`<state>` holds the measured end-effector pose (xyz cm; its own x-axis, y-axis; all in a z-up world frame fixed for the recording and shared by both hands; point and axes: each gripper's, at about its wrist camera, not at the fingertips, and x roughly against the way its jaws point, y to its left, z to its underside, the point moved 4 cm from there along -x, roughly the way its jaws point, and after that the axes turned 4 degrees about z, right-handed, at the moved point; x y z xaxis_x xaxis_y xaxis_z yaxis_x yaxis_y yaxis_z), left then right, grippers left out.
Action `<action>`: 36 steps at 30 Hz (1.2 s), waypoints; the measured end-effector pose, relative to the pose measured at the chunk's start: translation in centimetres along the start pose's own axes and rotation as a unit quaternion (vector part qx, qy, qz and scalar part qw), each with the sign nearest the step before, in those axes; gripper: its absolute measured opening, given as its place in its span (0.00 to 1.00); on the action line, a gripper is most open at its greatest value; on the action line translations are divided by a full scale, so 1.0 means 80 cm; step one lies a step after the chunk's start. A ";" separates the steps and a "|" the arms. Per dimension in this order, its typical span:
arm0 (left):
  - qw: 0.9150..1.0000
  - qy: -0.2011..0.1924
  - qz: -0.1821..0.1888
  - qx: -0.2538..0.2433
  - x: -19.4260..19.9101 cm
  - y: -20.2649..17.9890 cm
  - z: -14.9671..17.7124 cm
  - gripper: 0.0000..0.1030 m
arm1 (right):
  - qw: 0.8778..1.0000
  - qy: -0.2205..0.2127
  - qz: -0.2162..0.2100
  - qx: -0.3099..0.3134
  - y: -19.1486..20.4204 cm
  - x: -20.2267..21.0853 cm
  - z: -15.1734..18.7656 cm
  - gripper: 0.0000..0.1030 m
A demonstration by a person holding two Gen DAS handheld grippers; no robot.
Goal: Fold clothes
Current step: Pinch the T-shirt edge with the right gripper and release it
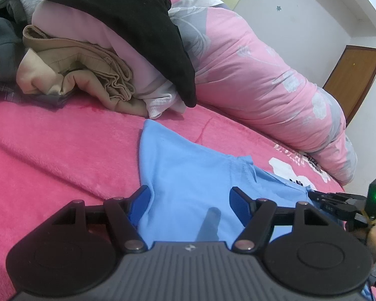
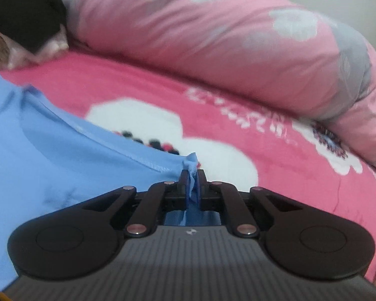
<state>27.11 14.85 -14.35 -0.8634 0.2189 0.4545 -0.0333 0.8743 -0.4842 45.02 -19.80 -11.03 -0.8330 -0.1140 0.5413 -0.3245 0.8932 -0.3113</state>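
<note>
A light blue garment (image 1: 188,165) lies spread on the pink blanket (image 1: 50,150). My left gripper (image 1: 190,195) hovers over it, open, with the cloth under its blue pads and nothing pinched. In the right wrist view the same blue garment (image 2: 50,145) stretches off to the left, and my right gripper (image 2: 191,175) is shut on a bunched corner of its hem. That right gripper (image 1: 320,198) also shows at the right edge of the left wrist view, at the garment's far corner.
A heap of clothes sits at the back left: a black garment (image 1: 127,20), a pale pink one (image 1: 127,57) and a tan one (image 1: 87,67). A rolled pink floral quilt (image 1: 263,75) runs along the back. A wooden door (image 1: 353,75) stands to the right.
</note>
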 end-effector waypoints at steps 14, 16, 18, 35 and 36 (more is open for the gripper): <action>1.000 -0.002 -0.002 0.003 0.000 0.001 -0.001 0.69 | 0.966 -0.012 -0.005 -0.258 -0.084 0.067 -0.031 0.36; 1.000 -0.002 -0.002 0.004 0.000 0.001 -0.001 0.69 | 0.970 -0.011 -0.032 -0.240 -0.063 0.081 -0.050 0.36; 1.000 -0.002 -0.004 0.003 0.000 0.001 -0.002 0.69 | 0.974 0.001 -0.062 -0.216 -0.033 0.088 -0.070 0.35; 1.000 -0.008 0.010 0.023 0.000 0.010 -0.004 0.69 | 0.976 0.107 0.017 -0.186 0.091 0.005 -0.126 0.13; 1.000 -0.008 0.011 0.024 0.000 0.010 -0.004 0.69 | 0.973 0.102 0.026 -0.204 0.072 0.033 -0.123 0.13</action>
<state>27.28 15.69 -14.50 -0.8725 0.2303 0.4311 -0.0378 0.8476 -0.5293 45.36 -10.69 -3.71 -0.7244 -0.0122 0.6893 -0.0438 0.9986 -0.0283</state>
